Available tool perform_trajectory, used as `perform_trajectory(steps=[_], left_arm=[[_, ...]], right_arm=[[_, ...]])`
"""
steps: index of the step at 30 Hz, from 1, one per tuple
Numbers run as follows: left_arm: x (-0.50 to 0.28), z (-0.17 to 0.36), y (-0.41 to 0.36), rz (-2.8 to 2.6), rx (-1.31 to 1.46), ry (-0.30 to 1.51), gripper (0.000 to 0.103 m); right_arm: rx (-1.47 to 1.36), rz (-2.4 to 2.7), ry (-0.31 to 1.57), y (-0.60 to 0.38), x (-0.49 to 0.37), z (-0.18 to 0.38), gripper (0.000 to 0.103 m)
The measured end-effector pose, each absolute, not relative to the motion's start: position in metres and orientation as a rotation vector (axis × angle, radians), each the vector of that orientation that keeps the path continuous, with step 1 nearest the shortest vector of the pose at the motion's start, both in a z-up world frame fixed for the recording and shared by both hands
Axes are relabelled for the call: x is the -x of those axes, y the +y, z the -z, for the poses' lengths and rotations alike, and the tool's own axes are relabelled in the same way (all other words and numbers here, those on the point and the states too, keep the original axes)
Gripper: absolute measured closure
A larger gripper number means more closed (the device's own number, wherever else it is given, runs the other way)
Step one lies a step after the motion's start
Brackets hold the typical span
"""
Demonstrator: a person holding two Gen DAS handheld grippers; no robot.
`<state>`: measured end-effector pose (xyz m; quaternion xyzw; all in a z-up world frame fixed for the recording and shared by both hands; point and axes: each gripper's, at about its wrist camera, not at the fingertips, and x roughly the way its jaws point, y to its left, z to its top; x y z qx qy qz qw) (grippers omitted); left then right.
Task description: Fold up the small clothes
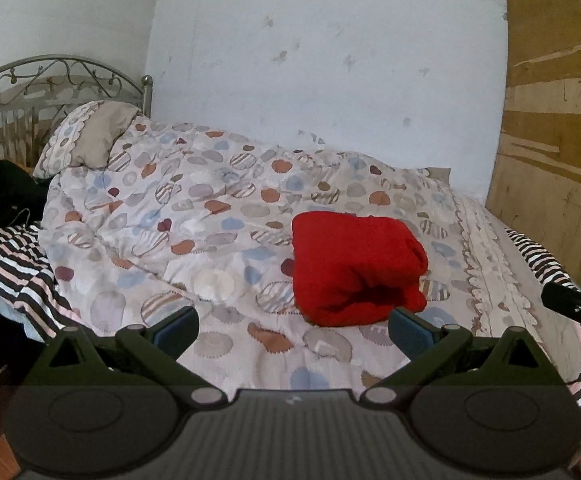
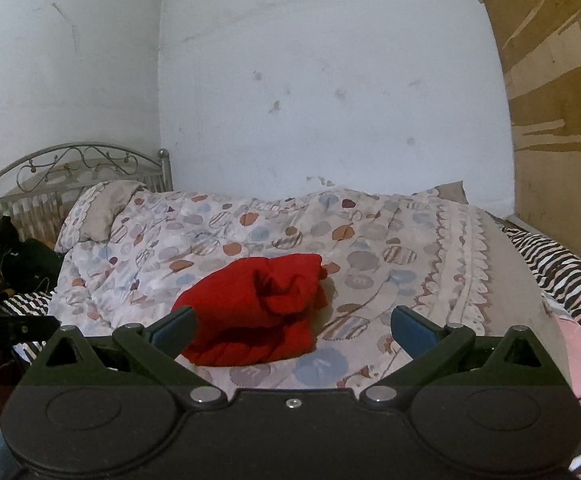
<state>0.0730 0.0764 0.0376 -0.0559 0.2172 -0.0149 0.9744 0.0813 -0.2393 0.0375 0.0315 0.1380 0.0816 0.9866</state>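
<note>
Red garment (image 2: 254, 312) (folded bundle) on quilt (image 1: 178, 208): 11 o'clock of right gripper (image 2: 292, 326), nearer; both grippers' fingers apart, empty.

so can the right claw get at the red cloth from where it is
Probably yes. The right claw is open, and the red cloth lies just ahead on the quilt with nothing between them or on top of it.
</note>
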Motion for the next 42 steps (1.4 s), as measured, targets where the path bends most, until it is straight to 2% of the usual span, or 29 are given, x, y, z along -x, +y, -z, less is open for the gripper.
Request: perform_trajectory(steps=[11,28,42], left_arm=[[-0.052,-0.039,0.074,0.033,0.108,0.425,0.001],[-0.012,-0.075,0.075,0.054,0.058,0.353,0.001],[-0.015,-0.082,0.072,0.035,0.097,0.355,0.001]], right_arm=[[-0.076,-0.161,0.234,-0.238,-0.042,-0.044,0.0],[0.107,-0.193,0.206,-0.205,-0.02,-0.079,0.0],[0.026,-0.226,0.241,-0.211,-0.024,-0.081,0.0]])
